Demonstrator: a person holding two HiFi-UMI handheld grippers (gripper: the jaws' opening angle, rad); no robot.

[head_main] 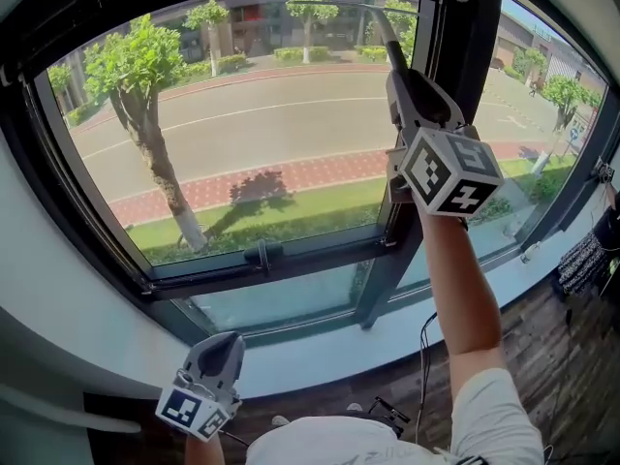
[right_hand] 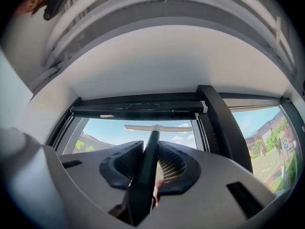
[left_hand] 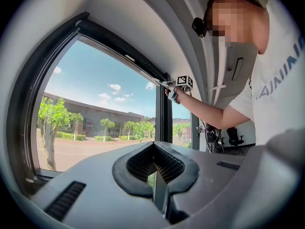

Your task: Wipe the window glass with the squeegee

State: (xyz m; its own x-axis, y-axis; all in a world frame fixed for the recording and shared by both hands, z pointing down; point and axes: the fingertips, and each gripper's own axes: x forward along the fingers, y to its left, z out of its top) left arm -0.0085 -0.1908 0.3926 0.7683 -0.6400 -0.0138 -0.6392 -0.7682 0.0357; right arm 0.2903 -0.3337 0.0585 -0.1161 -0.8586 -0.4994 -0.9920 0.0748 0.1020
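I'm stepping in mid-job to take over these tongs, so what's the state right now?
Right tongs: shut on the squeegee handle, arm raised. The blade is high on the window glass, just under the top frame.
Left tongs: shut, empty, held low near the sill.
Done: can't tell what's been wiped.
Left: probably draw the blade down the pane.

The floor [head_main: 547, 332] was dark wooden planking, seen in the head view from about four to five o'clock, below the pale window ledge [head_main: 320, 355]. A thin black cable [head_main: 422, 361] trailed down to the boards near five o'clock. A small dark object [head_main: 389, 413] lay at six, too blurred to name. At three o'clock a black, mesh-patterned thing [head_main: 582, 264] stood by the wall. In the left gripper view, a black office chair [left_hand: 234, 136] stood at about three o'clock.
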